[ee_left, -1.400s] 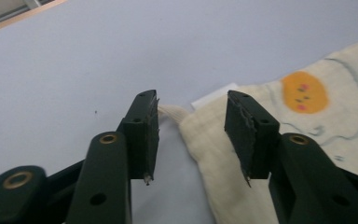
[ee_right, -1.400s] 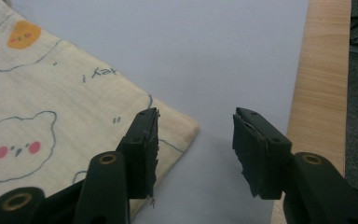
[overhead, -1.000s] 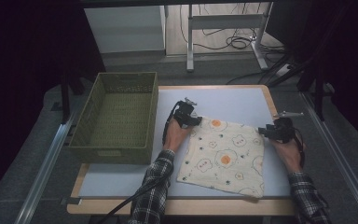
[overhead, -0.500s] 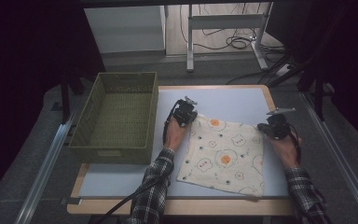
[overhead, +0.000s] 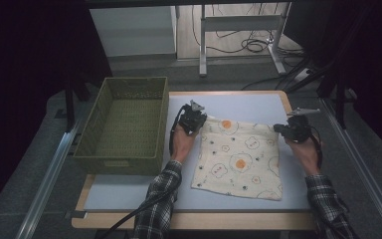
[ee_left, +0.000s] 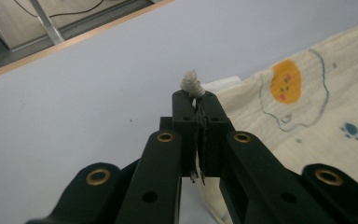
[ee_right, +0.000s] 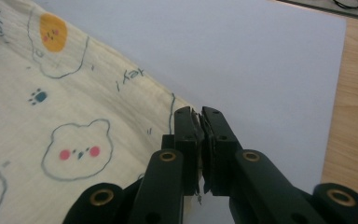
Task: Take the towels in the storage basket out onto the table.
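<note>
Cotton printed cloth [overhead: 240, 158] on the tabletop [overhead: 129, 191], now pinched at both far corners by left tongs [ee_left: 196, 99] and right tongs [ee_right: 200, 116], freshly clamped shut and lifting, probably ready for folding.

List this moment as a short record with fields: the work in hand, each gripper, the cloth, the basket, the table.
work: picking up a printed cloth by its two far corners
left gripper: shut on the cloth's far left corner, a tuft poking out past the tips
right gripper: shut on the cloth's far right corner
cloth: cream, egg and bear prints, mostly lying on the table
basket: green, empty, left of the cloth
table: pale blue top, wooden edge
</note>
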The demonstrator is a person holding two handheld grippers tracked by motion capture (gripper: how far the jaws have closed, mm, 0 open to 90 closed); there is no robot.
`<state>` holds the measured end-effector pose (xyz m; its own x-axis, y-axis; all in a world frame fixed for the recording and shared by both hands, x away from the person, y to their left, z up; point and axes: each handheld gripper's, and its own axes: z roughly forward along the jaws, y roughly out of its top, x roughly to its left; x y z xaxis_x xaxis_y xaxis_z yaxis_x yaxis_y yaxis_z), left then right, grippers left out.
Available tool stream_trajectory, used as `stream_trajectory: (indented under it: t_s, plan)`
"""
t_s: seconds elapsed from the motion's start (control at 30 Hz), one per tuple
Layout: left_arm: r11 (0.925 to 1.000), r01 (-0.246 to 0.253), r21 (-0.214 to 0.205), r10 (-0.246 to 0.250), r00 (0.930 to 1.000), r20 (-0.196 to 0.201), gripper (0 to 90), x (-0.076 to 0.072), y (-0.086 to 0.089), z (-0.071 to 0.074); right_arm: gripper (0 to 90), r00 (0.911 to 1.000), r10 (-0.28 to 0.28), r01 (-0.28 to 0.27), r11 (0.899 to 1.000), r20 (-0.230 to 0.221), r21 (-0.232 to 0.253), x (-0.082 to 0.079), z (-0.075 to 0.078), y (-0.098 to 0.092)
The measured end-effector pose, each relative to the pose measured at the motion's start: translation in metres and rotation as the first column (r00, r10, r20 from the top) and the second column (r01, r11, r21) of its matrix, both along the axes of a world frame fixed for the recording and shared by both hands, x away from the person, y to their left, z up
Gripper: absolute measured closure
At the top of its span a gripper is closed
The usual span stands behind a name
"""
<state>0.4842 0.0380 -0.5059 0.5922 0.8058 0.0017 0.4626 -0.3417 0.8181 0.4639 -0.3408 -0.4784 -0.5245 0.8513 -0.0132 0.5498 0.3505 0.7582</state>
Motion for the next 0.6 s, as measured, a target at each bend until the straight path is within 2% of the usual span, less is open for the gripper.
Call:
stream_trajectory:
  t_s: [0.07, 0.2, 0.27, 0.33, 0.43, 0.6]
  plan:
    - [1.0000, 0.005, 0.008, -0.005, 1.0000, 0.009, 87.6, -0.007, 0.000, 0.001, 85.4, 0.9999, 0.010, -0.010, 1.000, 0.002, 0.015, -0.007, 0.003, -0.002]
    - [0.9998, 0.022, -0.003, -0.022, 0.9998, 0.004, 87.5, -0.025, 0.002, 0.003, 85.5, 0.9996, 0.025, -0.025, 0.999, 0.012, 0.031, -0.024, 0.008, -0.006]
    - [0.9995, 0.028, 0.017, -0.028, 0.9996, 0.006, 87.4, -0.034, 0.001, 0.003, 85.5, 0.9995, 0.029, -0.029, 0.999, 0.012, 0.040, -0.033, 0.008, -0.008]
    - [0.9992, 0.034, 0.021, -0.034, 0.9994, -0.001, 87.3, -0.043, 0.001, 0.002, 85.5, 0.9994, 0.032, -0.033, 0.998, 0.010, 0.047, -0.041, 0.007, -0.010]
    - [0.9991, 0.042, 0.006, -0.042, 0.9991, -0.001, 87.2, -0.056, 0.002, 0.000, 85.5, 0.9990, 0.043, -0.044, 0.998, 0.008, 0.055, -0.054, 0.004, -0.014]
    - [0.9980, 0.062, 0.010, -0.062, 0.9980, 0.010, 87.2, -0.077, 0.001, -0.003, 85.5, 0.9980, 0.063, -0.064, 0.995, 0.009, 0.073, -0.077, -0.002, -0.018]
